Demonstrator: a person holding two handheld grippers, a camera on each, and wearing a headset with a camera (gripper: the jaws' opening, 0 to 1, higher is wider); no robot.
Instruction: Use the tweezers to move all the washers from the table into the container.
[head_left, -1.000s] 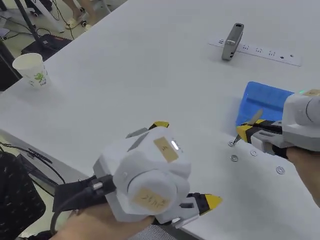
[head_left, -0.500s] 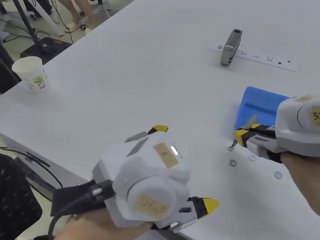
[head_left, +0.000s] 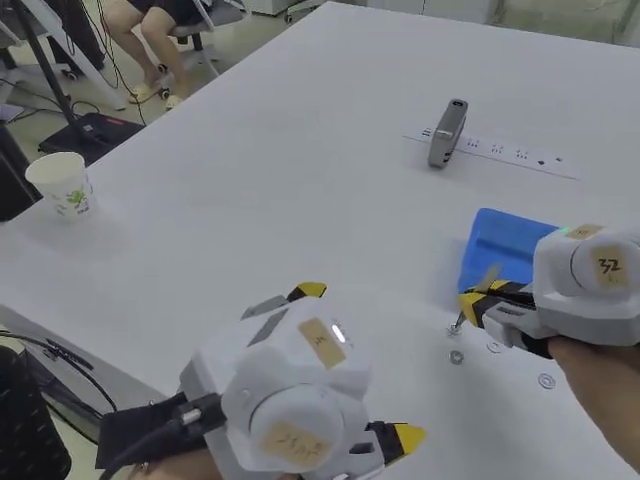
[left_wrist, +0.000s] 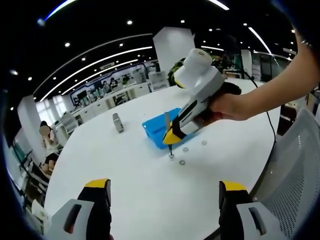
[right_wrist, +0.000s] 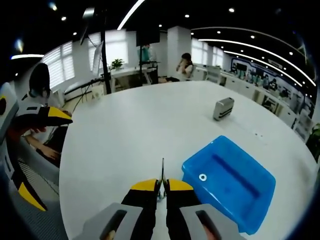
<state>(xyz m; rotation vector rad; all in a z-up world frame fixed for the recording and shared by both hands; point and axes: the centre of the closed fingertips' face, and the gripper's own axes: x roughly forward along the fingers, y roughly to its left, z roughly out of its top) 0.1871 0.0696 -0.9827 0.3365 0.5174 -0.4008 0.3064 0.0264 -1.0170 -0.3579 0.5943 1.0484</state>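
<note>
Right gripper (right_wrist: 162, 185) clamped narrow on tweezers (right_wrist: 162, 170). Tweezers' long axis slanted down from jaws, tips at table (head_left: 300, 180). Whether anything is pinched at tips cannot be told. Three washers (head_left: 456, 357) seen loose on table: nearest just beside tips on person's side, other two further right. Container (head_left: 505, 240) just beyond tips on far side, one washer (right_wrist: 202, 177) lying inside. Left gripper (left_wrist: 165, 186) held wide, empty, well apart. Pick judged right-side job: small pull-back to nearest washer, then lift over container's near wall.
</note>
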